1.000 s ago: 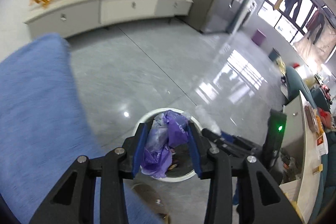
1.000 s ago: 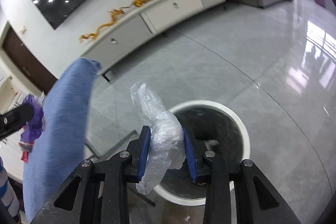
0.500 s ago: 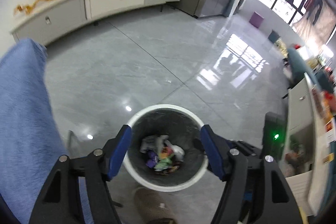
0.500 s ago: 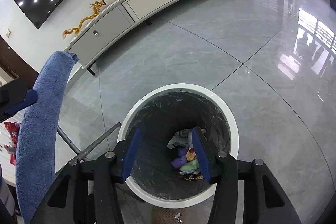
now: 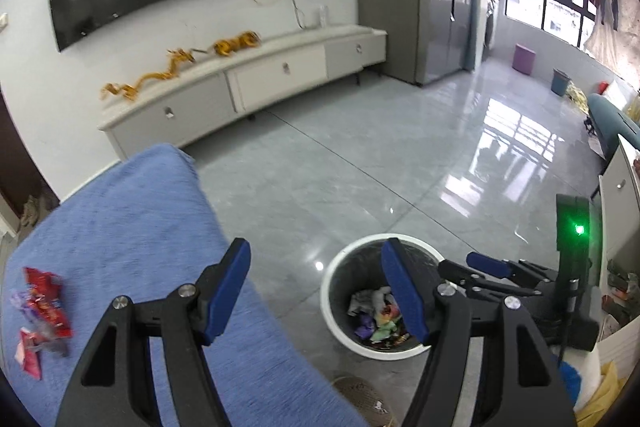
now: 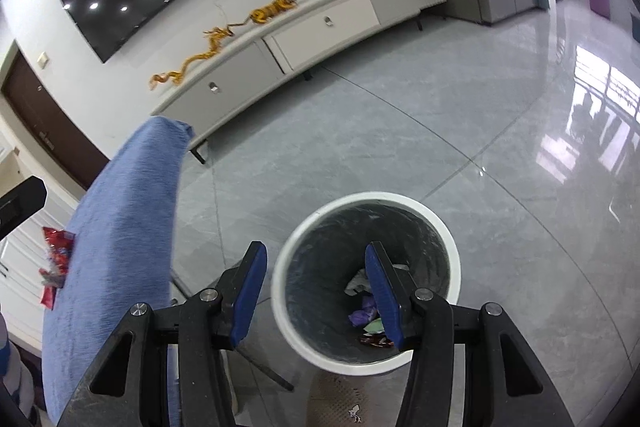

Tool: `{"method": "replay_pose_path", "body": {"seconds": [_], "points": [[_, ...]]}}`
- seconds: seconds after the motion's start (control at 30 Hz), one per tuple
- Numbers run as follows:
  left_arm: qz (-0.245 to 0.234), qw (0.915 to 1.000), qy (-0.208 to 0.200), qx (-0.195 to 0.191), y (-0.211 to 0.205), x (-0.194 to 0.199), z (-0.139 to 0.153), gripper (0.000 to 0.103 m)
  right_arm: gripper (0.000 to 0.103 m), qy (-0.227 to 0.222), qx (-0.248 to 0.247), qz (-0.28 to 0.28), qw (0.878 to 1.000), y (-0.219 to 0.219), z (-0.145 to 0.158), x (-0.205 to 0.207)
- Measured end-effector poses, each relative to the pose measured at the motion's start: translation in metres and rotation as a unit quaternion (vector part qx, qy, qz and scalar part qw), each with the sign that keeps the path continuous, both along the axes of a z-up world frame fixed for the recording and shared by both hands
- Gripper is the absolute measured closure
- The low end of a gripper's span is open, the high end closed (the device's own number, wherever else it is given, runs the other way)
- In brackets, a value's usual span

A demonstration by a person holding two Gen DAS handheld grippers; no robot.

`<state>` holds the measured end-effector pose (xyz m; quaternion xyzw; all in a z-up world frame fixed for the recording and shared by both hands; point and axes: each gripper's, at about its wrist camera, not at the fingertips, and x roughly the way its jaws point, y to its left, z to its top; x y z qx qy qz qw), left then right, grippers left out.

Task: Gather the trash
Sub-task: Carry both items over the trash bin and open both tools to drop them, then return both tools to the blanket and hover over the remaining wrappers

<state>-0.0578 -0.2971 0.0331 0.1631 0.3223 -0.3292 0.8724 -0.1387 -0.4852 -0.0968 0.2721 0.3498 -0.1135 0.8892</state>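
A white-rimmed waste bin [image 5: 331, 293] [image 6: 452, 251] stands on the grey floor with mixed trash [image 5: 376, 315] [image 6: 366, 313] at its bottom. My left gripper [image 5: 316, 246] is open and empty, hovering between the bin and the blue-clothed table [image 5: 132, 235] [image 6: 124, 227]. My right gripper [image 6: 315, 249] [image 5: 474, 267] is open and empty above the bin's near left rim. Red snack wrappers [image 5: 44, 303] [image 6: 56, 251] lie on the blue cloth at the far left.
A long white TV cabinet [image 5: 276, 75] [image 6: 320, 27] with a golden dragon ornament [image 5: 176, 67] lines the far wall under a black screen. A slipper [image 5: 360, 395] lies on the floor by the bin. A metal table leg [image 6: 264, 367] slants beside the bin.
Both grippers opened: the purple bag left the left one and the clear plastic bag left the right one, both gone into the bin. Both grippers rose, and the left swung toward the blue table.
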Motion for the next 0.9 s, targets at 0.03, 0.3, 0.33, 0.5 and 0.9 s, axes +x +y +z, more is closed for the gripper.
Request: {"method": "replay_pose_path", "body": {"seconds": [0.03, 0.3, 0.33, 0.5, 0.9], "points": [[0.006, 1.0, -0.008, -0.003, 0.008, -0.003, 0.006, 0.036, 0.054, -0.005, -0.006, 0.005, 1.0, 0.007, 0.008, -0.001], [0.035, 0.9986, -0.017, -0.036, 0.065, -0.013, 0.032, 0.036, 0.054, -0.026, -0.038, 0.045, 0.998, 0.052, 0.049, 0.005], [0.039, 0.9983, -0.018, -0.04, 0.071, -0.013, 0.034, 0.036, 0.053, -0.027, -0.044, 0.051, 0.997, 0.06, 0.055, 0.007], [0.056, 0.9961, -0.019, -0.065, 0.105, -0.013, 0.044, 0.036, 0.052, -0.031, -0.064, 0.071, 0.995, 0.087, 0.074, 0.014], [0.12, 0.9865, -0.027, -0.108, 0.208, 0.003, 0.046, 0.027, 0.051, -0.029, -0.106, 0.132, 0.985, 0.164, 0.102, 0.054]]}}
